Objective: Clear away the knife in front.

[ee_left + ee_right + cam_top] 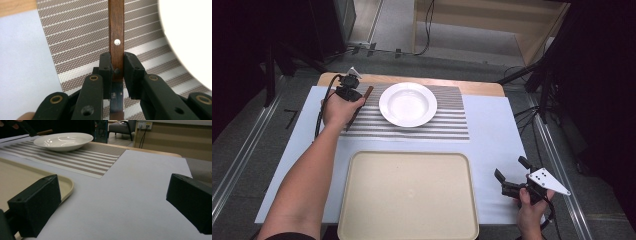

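While right tongs (508, 176) gape, left tongs (117, 65) (clamped) grip knife (116, 32) — beside plate (407, 104).

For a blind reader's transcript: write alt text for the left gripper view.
The left tool clamps a knife where its riveted wooden handle meets the metal blade, handle pointing away. Beneath lies a brown-and-white striped placemat, with a white plate at right and the pale table cover at left.

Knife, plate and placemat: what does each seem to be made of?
Knife: dark brown handle with visible grain and metal rivets, likely wood; shiny blade, likely steel. It sits clamped in the left gripper.
Plate: glossy white with bright reflections, probably glazed ceramic, possibly melamine.
Placemat: fine mesh weave in brown and pale stripes, likely woven vinyl.
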Available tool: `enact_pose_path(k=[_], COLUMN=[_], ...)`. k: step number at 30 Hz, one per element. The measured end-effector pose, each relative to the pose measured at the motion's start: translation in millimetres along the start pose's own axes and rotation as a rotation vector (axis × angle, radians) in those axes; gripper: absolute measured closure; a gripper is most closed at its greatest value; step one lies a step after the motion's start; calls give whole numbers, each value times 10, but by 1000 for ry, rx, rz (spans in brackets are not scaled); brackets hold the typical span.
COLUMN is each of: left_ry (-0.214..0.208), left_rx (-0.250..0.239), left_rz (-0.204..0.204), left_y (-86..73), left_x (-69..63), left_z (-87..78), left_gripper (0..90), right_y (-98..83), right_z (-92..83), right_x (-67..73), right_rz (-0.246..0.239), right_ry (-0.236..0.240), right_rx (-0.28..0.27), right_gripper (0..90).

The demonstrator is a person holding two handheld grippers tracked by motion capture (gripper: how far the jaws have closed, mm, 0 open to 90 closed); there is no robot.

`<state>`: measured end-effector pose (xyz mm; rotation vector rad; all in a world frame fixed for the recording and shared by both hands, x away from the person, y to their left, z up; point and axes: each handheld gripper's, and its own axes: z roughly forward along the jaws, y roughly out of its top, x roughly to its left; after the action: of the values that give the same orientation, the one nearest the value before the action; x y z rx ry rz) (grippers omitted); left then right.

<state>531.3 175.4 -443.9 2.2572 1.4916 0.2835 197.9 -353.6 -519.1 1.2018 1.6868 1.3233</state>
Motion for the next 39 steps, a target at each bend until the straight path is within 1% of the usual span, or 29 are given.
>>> enact_pose_path(k=[1, 3, 7, 9, 10, 11, 12, 15, 16, 17, 20, 22, 25, 30, 32, 33, 34, 35, 39], left_ry=[0, -7, -13, -1, -9, -9, -25, -28, -25, -18, -10, -17, -17, -37, -42, -47, -47, -56, -73], left_rx=[0, -10, -20, -30, -28, -28, -36, -42, -42, -37, -30, -31, -31, -47, -54, -54, -54, -60, -67], left_rz=[0, 15, 37, 43, 42, 42, 31, 41, 50, 70, 96, 107, 116, 124, 135, 148, 148, 157, 184], left_y=[0, -28, -84, -120, -136, -136, -167, -196, -209, -230, -258, -279, -302, -378, -405, -424, -424, -449, -520], left_x=[0, -29, -72, -85, -77, -77, -70, -81, -93, -121, -162, -184, -202, -246, -274, -301, -301, -340, -437], left_z=[0, -69, -138, -167, -177, -177, -200, -231, -245, -272, -322, -354, -385, -443, -463, -498, -498, -532, -574], left_gripper=[773, 773, 773, 773, 773, 773, 773, 773, 773, 773, 773, 773, 773, 773, 773, 773, 773, 773, 773], right_y=[0, 0, 0, 0, 0, 0, 0, 0, 0, 0, 0, 0, 0, 0, 0, 0, 0, 0, 0], right_z=[1, 0, 1, 2, 1, 2, 2, 0, 0, 0, 1, 1, 1, 1, 1, 1, 1, 1, 0], right_x=[0, 1, -1, -2, -1, -2, -2, -1, -1, -2, -1, -1, 0, -1, 0, 0, 0, 0, -1], right_rz=[-1, 0, 1, -1, 0, -1, -1, 0, 0, 1, 0, 1, 1, 0, 1, 1, 1, 1, 1], right_ry=[-1, -1, -2, -1, -1, 0, 0, 0, -1, -1, -1, -1, -1, -2, -2, -2, -2, -2, -1], right_rx=[-1, 0, 0, -1, 0, -1, -1, 0, 0, 0, 0, 1, 1, 1, 2, 3, 3, 1, 1], right_gripper=[0, 0, 0, 0, 0, 0, 0, 0, 0, 0, 0, 0, 0, 0, 0, 0, 0, 0, 0])
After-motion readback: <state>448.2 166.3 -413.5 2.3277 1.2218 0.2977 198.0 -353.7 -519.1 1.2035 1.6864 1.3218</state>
